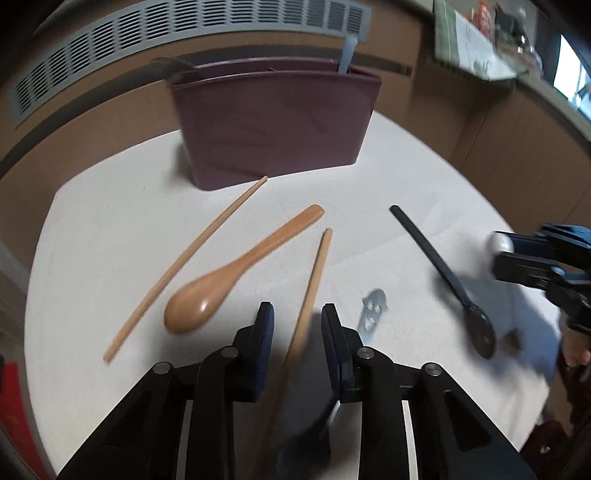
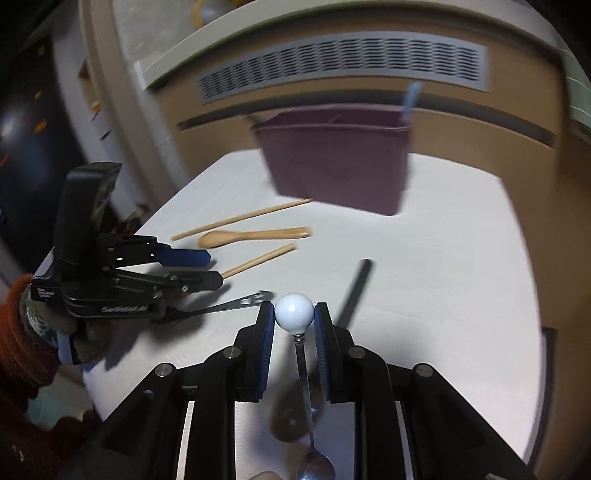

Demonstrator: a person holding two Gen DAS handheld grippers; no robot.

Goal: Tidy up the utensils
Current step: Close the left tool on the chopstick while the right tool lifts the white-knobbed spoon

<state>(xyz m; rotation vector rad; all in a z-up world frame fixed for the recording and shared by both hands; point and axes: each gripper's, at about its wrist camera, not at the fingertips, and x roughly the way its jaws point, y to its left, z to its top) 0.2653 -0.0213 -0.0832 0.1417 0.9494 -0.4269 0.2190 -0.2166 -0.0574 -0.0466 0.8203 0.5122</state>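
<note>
While the right gripper (image 2: 294,314) pinches the white ball end of a metal spoon (image 2: 294,313), the left gripper (image 1: 297,319), half open, straddles a wooden chopstick (image 1: 314,280) without squeezing it. Better to close squarely before lifting it toward the purple holder (image 1: 273,122).

White table (image 1: 110,229) is covered by a plain cloth. Behind the table, a grey slatted vent panel (image 1: 177,33) is set in a tan wall (image 1: 461,122). Right of the table, a cluttered counter (image 1: 476,40) is seen, blurred. A window (image 1: 570,74) is beyond it.
</note>
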